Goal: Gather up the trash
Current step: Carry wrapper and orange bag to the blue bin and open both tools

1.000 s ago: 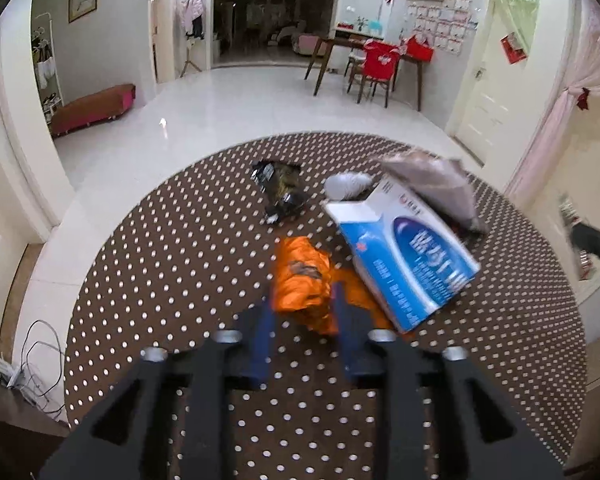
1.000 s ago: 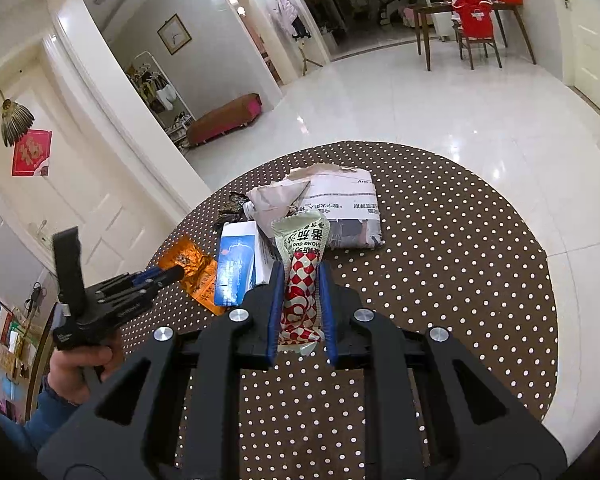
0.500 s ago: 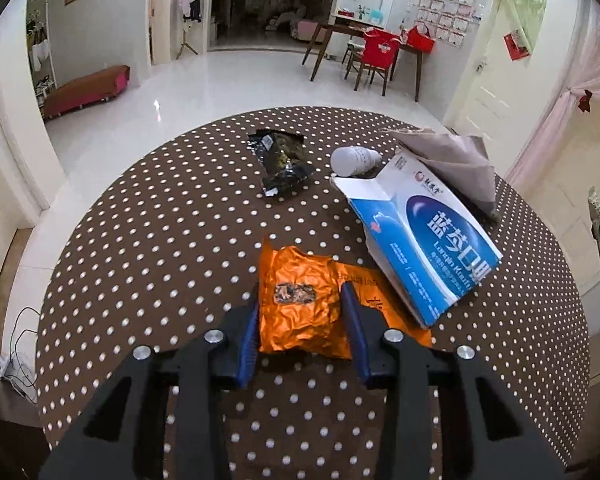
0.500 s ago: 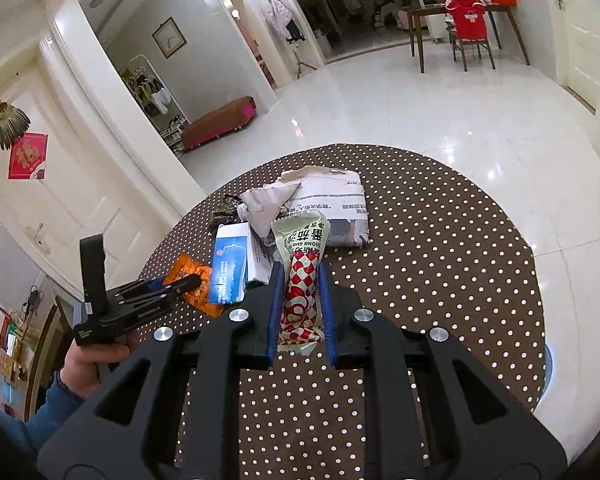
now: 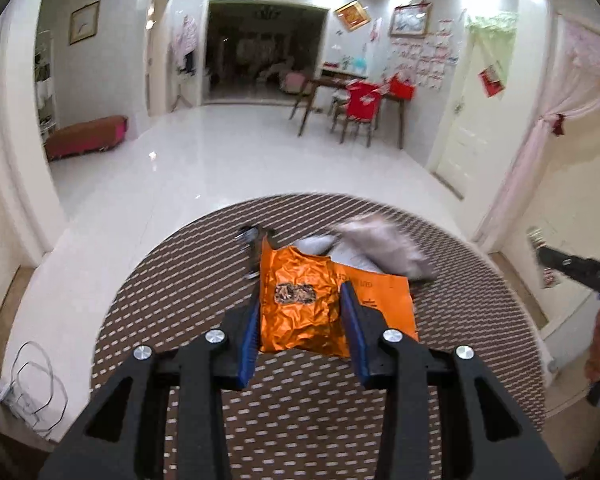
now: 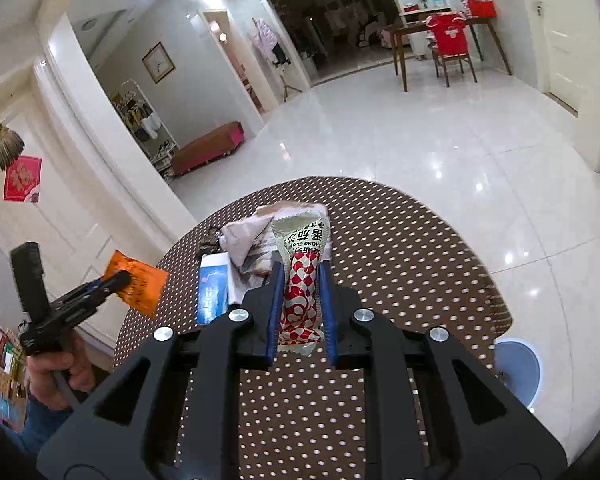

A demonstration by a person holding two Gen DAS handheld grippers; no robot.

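Left gripper pinching crinkly, light orange wrapper at frame centre, right gripper clamped on thin, slippery red-checked sachet mid-frame; best gripped across the flat middle.

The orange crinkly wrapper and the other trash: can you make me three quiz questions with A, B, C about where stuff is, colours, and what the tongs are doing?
1. Where is the orange crinkly foil wrapper?
A. flat on the floor
B. between the left tongs
C. under the chair

2. What colours are on the long snack wrapper in the right tongs?
A. red and white checks
B. all black
C. purple stripes

3. What are the right tongs doing?
A. wide open, holding nothing
B. shut on the snack wrapper
C. pushing the blue and white cardboard box

Answers: 1 B, the wrapper sits between the blue pads, lifted off the brown polka-dot round table in the right view. 2 A, the checks show between the pads. 3 B, both pads press the wrapper's sides.
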